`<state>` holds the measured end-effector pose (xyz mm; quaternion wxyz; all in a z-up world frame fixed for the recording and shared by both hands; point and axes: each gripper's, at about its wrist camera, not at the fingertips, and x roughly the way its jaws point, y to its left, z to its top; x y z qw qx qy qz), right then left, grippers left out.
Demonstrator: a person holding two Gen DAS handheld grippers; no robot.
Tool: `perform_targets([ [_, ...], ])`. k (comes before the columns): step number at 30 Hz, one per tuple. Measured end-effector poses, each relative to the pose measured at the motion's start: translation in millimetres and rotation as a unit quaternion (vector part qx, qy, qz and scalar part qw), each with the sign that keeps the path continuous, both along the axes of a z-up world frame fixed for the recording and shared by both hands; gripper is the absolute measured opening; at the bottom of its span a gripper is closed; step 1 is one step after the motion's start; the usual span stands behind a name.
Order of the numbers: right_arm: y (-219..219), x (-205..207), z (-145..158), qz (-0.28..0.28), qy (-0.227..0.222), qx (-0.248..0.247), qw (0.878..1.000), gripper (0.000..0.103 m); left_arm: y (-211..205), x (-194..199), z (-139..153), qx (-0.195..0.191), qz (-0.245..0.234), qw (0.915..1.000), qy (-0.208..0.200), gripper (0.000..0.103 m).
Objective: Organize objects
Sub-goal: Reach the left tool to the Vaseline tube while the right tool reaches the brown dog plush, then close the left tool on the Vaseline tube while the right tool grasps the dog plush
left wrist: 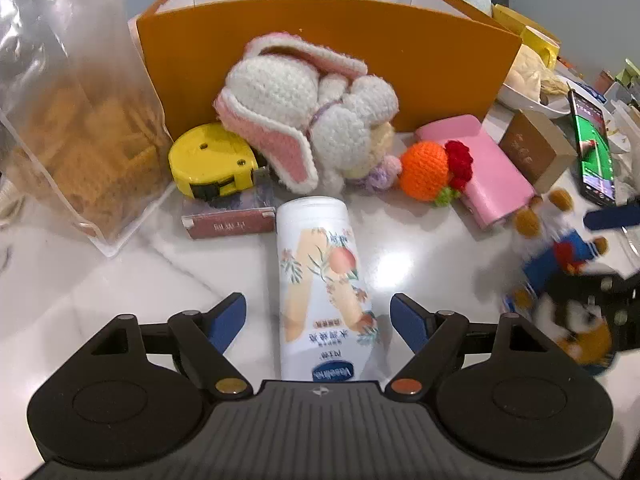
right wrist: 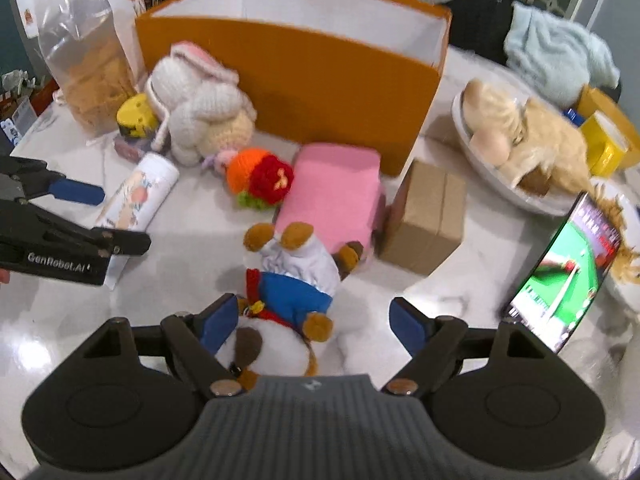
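My left gripper [left wrist: 318, 316] is open, its blue pads on either side of a white Vaseline lotion bottle [left wrist: 320, 276] lying on the white table; the bottle also shows in the right wrist view [right wrist: 138, 196]. My right gripper [right wrist: 310, 322] is open over a plush dog in blue and white clothes [right wrist: 292, 288], its left pad against the toy; the dog appears blurred in the left wrist view [left wrist: 560, 276]. An orange box [left wrist: 320, 56] [right wrist: 304, 76] stands open behind. In front of it lie a crocheted white bunny [left wrist: 304, 112] [right wrist: 196, 104], an orange crocheted toy [left wrist: 428, 170] [right wrist: 260, 176] and a pink wallet [left wrist: 484, 168] [right wrist: 336, 196].
A yellow tape measure [left wrist: 212, 162] sits on a small red box [left wrist: 228, 220]. A clear bag of snacks [left wrist: 72, 120] stands at left. A brown cardboard box [right wrist: 428, 220], a lit phone [right wrist: 564, 272] and a bowl with a plush toy [right wrist: 520, 140] are at right.
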<state>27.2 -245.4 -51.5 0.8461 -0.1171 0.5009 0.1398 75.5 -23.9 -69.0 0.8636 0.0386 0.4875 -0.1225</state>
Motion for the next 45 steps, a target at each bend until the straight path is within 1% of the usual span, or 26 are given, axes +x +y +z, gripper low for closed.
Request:
perform_targets([
  [2,2.5,1.3,-8.4,0.006,0.020,-0.002,1.000,0.082,-1.9,-0.4,-0.7,0.010,-0.004,0.9999,-0.005,0.094],
  [4,5.6,1.0,-14.3,0.011,0.031,-0.006,0.999,0.077,-3.6,-1.7,-1.5,0.014,-0.011,0.9998,-0.011,0.094],
  [6,7.1,0.0,-16.4,0.016,0.038,0.002,0.999,0.068,-4.7,-3.2,-2.4,0.016,-0.016,0.9996,-0.017,0.094],
  [9,10.0,-2.0,-14.4,0.021,0.039,0.012,0.999,0.059,-6.3,-4.2,-2.3,0.026,-0.022,0.9992,-0.019,0.092],
  [10,10.8,-3.3,-12.8,0.022,0.034,0.010,0.999,0.057,-6.3,-4.3,-1.7,0.024,-0.023,0.9993,-0.017,0.088],
  [12,9.3,-3.2,-10.1,0.018,0.031,0.013,0.999,0.048,-7.5,-3.8,0.9,0.016,-0.027,0.9994,-0.014,0.068],
  [13,7.5,-2.7,-8.8,0.013,0.033,0.021,0.999,0.048,-6.7,-4.3,3.3,0.010,-0.028,0.9995,-0.014,0.060],
  [18,4.9,-1.8,-3.9,0.010,0.032,0.029,0.999,0.045,-2.4,-7.3,11.0,-0.010,-0.028,0.9994,-0.016,0.058],
  [23,5.3,-3.3,2.0,0.010,0.023,0.037,0.999,0.044,-3.7,-10.4,19.0,-0.022,-0.037,0.9988,-0.023,0.056],
  [27,1.1,-3.4,8.4,0.002,0.015,0.051,0.999,0.043,-9.1,-9.3,23.4,-0.023,-0.042,0.9983,-0.032,0.055],
  [30,2.0,-3.6,7.6,0.003,0.013,0.045,0.999,0.044,-8.6,-9.8,20.1,-0.016,-0.044,0.9986,-0.024,0.055],
  [34,4.2,-3.7,4.8,0.009,0.018,0.037,0.999,0.044,-10.8,-8.2,7.8,0.006,-0.047,0.9989,-0.007,0.055],
  [38,6.7,-4.9,2.3,0.015,0.024,0.029,0.999,0.044,-7.8,-8.0,5.9,0.002,-0.044,0.9990,0.001,0.055],
  [40,8.3,-4.4,0.4,0.014,0.028,0.020,0.999,0.046,-7.5,-4.0,4.0,-0.003,-0.035,0.9993,0.009,0.055],
  [42,10.4,-4.2,-0.7,0.013,0.025,0.005,1.000,0.057,-10.4,0.1,1.9,0.006,-0.028,0.9995,0.012,0.057],
  [44,10.9,-4.4,-0.1,0.012,0.022,0.000,1.000,0.060,-18.7,2.1,0.7,0.038,-0.028,0.9989,0.003,0.059],
  [45,10.5,-4.4,-0.3,0.012,0.024,0.001,1.000,0.060,-20.0,1.8,1.0,0.048,-0.031,0.9984,-0.003,0.062],
])
